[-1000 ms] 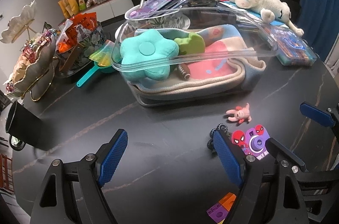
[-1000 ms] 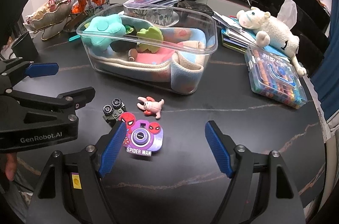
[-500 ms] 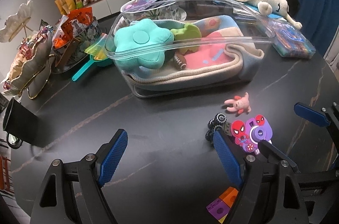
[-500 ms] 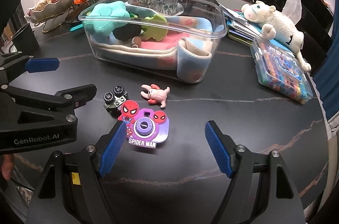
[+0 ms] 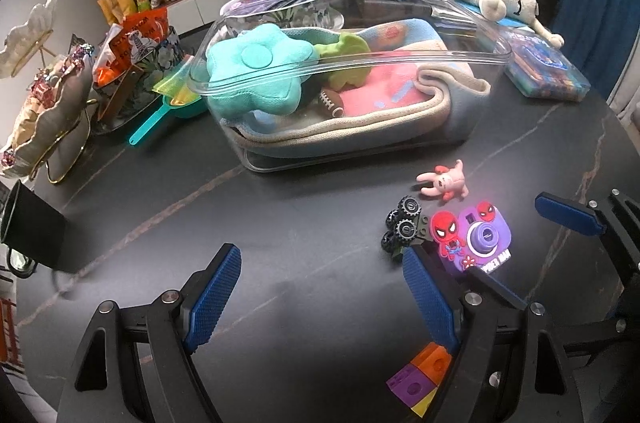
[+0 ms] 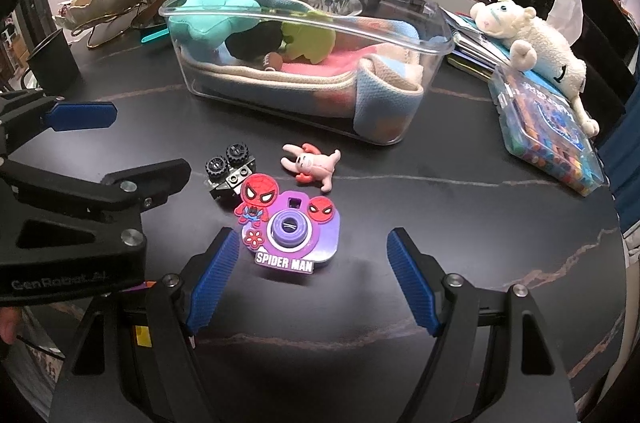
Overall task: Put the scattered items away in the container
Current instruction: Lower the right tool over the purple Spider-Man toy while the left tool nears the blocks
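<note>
**Right gripper lining up on toy camera; three small toys lying outside the tub**

The right gripper [image 6: 310,279] is hanging low over the dark table [image 6: 460,231] with its jaws spread wide and nothing between them. The purple toy camera [image 6: 294,235] is lying flat just ahead of the blue pads, nearer the left pad [image 6: 210,281] than the right. The left gripper [image 5: 320,303] is standing close alongside, jaws also spread and empty, over bare tabletop.

The clear tub [image 6: 400,39] is sitting just beyond, already holding a teal flower cushion [image 6: 212,11], a green soft toy [image 6: 310,41], a small football and a folded blanket. A pink rubber figure [image 6: 310,165] and a wheeled block toy [image 6: 230,171] are lying between camera and tub; the block toy is touching the camera's red figure.

Risks, as judged:
- The camera is sitting off-centre in the jaws; closing now would likely push it sideways or catch only a corner.
- It is flat and thin, so the pads may be scraping the table or sliding over the top edge.
- The block toy, being in contact, may be dragged or rolled off.
- The two grippers are working close; the left one may be fouling the approach.
</note>
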